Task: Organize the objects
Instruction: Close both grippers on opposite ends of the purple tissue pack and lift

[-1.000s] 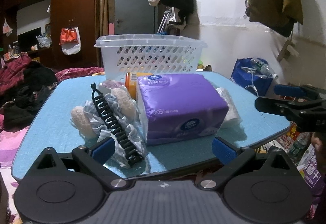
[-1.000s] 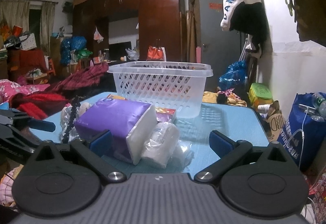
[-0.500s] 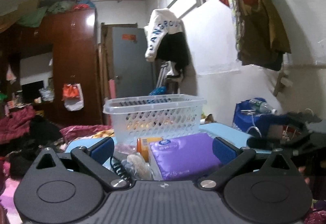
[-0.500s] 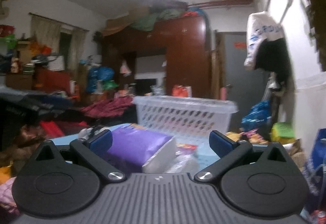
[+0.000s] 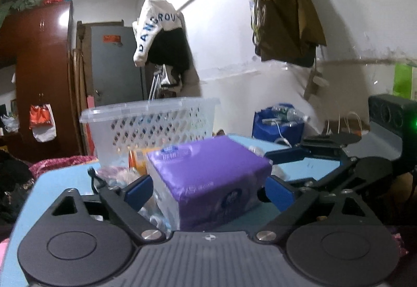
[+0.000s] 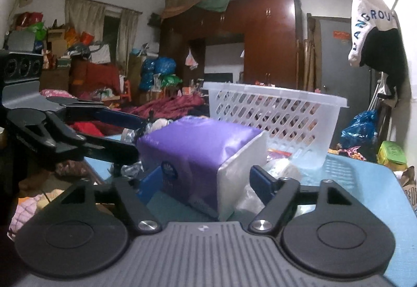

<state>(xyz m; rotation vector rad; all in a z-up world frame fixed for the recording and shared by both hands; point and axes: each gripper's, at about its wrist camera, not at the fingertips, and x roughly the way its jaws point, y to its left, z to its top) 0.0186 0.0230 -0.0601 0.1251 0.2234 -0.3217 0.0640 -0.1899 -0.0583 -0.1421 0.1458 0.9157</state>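
Since half a second ago both cameras have tilted back down, so we see the table again, and both grippers have come closer to the purple tissue pack [image 5: 208, 172].

This pack lies on the blue table [image 5: 54, 190] at the centre of both views. We see the left gripper [image 5: 206, 190] with its blue fingers [image 5: 138, 189] spread wide, one on each side of the pack; we cannot tell if they touch it. The right gripper [image 6: 206, 182] is also spread wide around the same pack from its white end, and contact is again not clear.

Just left of the pack in the left view lie a black hair clip [image 5: 95, 178] and some pale soft things, blurred. An orange item [image 5: 139, 157] stands behind the pack. A crumpled clear plastic bag [image 6: 280, 169] lies just beside the white end of the pack in the right view.

Behind all this, at the far part of the table, stands the white plastic basket [image 5: 151, 125], upright.

Around the table the room is crowded. A dark red wardrobe [image 6: 268, 41] fills the upper centre of the right view, with a grey door [image 5: 116, 65] beside it. A white and black garment [image 5: 161, 36] hangs on the white wall. Piles of clothes and bags fill the left of the right view.
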